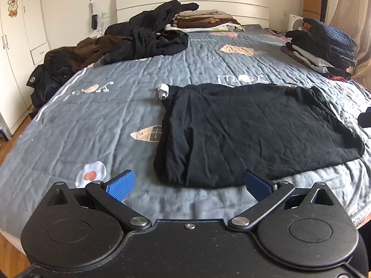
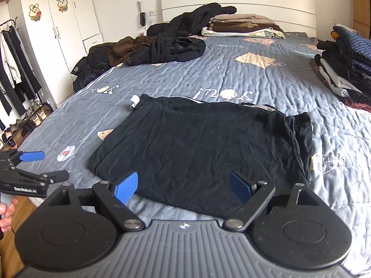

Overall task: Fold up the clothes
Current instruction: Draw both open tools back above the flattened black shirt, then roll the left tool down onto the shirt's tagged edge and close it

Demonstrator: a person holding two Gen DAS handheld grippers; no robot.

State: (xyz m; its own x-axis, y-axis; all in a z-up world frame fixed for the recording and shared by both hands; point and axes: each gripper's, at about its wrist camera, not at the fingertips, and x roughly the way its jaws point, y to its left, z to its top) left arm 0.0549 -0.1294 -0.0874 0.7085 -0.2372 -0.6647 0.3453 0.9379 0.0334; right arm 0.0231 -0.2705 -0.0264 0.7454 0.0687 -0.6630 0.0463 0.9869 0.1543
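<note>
Left gripper (image 1: 190, 186): blue-padded jaws spread wide, nothing between them, held over the near edge of the bed. Its pads frame the near hem of the flat black cotton garment (image 1: 250, 134), not touching it that can be seen.

Right gripper (image 2: 184, 187): jaws likewise wide apart and empty, poised just above the same garment's near edge. In the right wrist view the left gripper shows at the far left, a hand (image 2: 7, 210) around its grey handle.

The black garment lies spread in a rough rectangle on the grey-blue quilted bedspread with fish and egg prints (image 1: 92, 120), sides folded inward. A small white tag or sock-like scrap (image 1: 163, 90) sits at its far left corner, touching or just beside it; cannot tell which.

No containers in view; clothes are grouped in piles on the bed. Loose heap of black and brown clothes (image 1: 129, 44) far left. Neat folded stack of tan, brown and cream garments (image 1: 206, 20) by the white headboard (image 1: 192, 0). Folded stack of dark and white clothes (image 1: 324, 48) at the right edge.
</note>
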